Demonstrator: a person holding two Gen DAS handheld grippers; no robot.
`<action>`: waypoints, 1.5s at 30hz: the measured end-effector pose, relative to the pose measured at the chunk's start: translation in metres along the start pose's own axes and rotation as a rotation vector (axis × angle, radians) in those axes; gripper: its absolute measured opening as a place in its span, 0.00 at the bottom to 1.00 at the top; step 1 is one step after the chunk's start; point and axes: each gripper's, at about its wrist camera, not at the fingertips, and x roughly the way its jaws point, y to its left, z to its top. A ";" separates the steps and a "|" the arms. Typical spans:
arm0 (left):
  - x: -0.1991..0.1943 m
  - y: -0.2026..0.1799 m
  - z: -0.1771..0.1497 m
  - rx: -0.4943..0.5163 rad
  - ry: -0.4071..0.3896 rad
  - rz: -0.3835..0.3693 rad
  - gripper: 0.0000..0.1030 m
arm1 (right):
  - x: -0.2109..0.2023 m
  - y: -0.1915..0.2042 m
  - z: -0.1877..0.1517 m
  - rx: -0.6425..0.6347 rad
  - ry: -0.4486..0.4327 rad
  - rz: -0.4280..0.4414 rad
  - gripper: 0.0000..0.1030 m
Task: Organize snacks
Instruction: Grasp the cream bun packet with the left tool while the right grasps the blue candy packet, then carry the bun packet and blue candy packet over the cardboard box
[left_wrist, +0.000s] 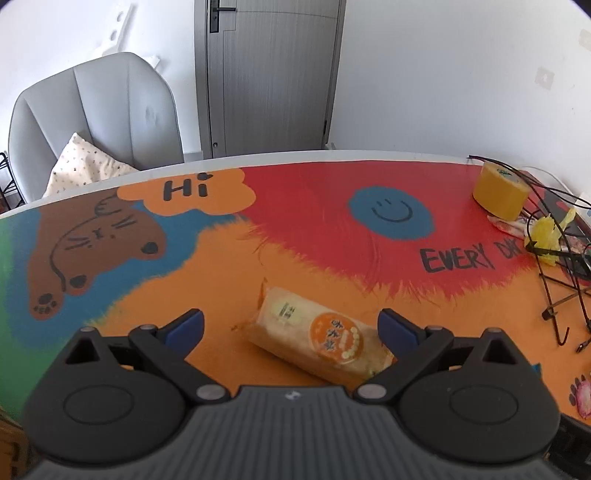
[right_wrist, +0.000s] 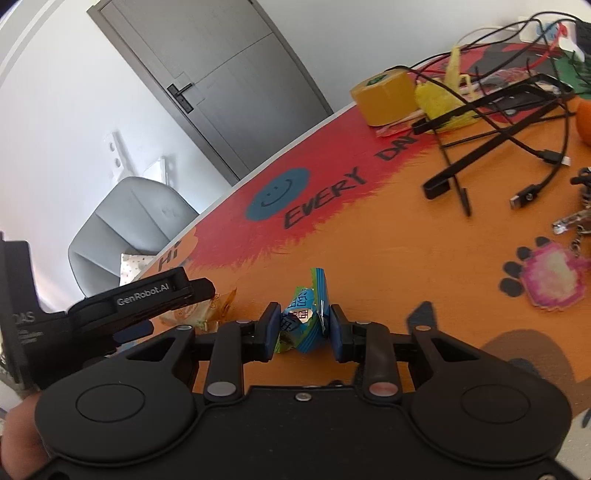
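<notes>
- The left gripper (left_wrist: 291, 325) stands wide open over the worktop (left_wrist: 207, 266); one pale snack pack (left_wrist: 317, 338) lies between its fingers, nearer the right one, untouched.
- Its long axis runs from upper left to lower right of the frame.
- The right gripper (right_wrist: 303, 328) is closed narrow on one blue-green sweet wrapper (right_wrist: 304, 321), low centre, twisted end pointing up.
</notes>
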 end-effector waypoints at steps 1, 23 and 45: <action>0.001 0.000 0.000 -0.005 0.002 -0.001 0.97 | -0.001 -0.002 0.000 0.003 -0.001 0.000 0.29; -0.010 -0.004 -0.019 0.069 0.010 -0.169 0.41 | -0.012 0.002 -0.013 0.004 -0.002 -0.005 0.29; -0.094 0.033 -0.049 0.083 -0.060 -0.208 0.31 | -0.046 0.033 -0.035 -0.024 -0.058 0.023 0.29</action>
